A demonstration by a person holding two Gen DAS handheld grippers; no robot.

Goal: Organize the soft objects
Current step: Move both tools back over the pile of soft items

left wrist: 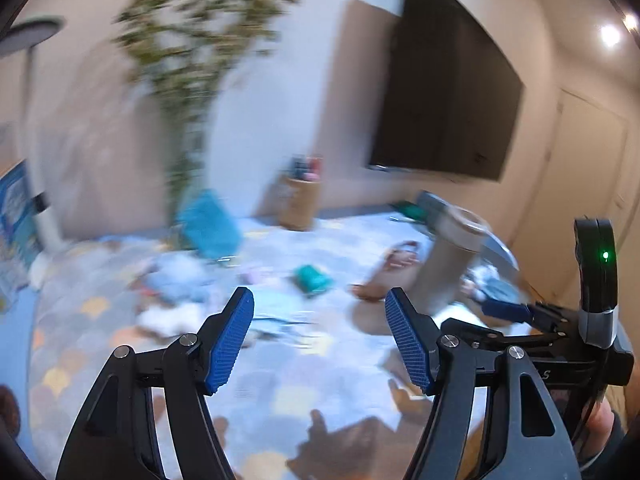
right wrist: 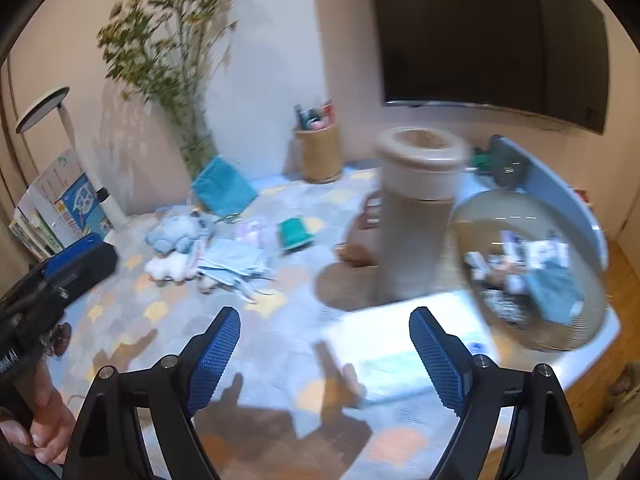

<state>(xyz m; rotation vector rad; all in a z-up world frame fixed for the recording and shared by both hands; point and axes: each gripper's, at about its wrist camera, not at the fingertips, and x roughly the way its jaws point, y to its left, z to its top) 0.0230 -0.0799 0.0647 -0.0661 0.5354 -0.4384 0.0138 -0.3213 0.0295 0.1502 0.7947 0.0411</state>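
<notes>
Soft toys and cloths: pale blue plush animal [right wrist: 176, 232], white fluffy toy [right wrist: 168, 268], light blue folded cloths [right wrist: 234, 262], small teal pouch [right wrist: 295, 233], teal square cushion [right wrist: 222, 190] against wall. All loose on patterned blue-grey mat [right wrist: 132, 320], left of tall beige lidded bin [right wrist: 416, 216]. Nothing picked up yet. Left gripper [left wrist: 320, 340] wide apart, holding nothing. Right gripper [right wrist: 324, 356] wide apart, holding nothing, hovering over white packet [right wrist: 400, 332]. Looks like sorting barely begun; whole pile left to tidy.

A lived-in home room.
Ahead of the grippers: wall TV [right wrist: 492, 36], tall plant [right wrist: 176, 52], lamp [right wrist: 44, 110], soft toys [right wrist: 176, 236] on a patterned table [right wrist: 132, 320].
</notes>
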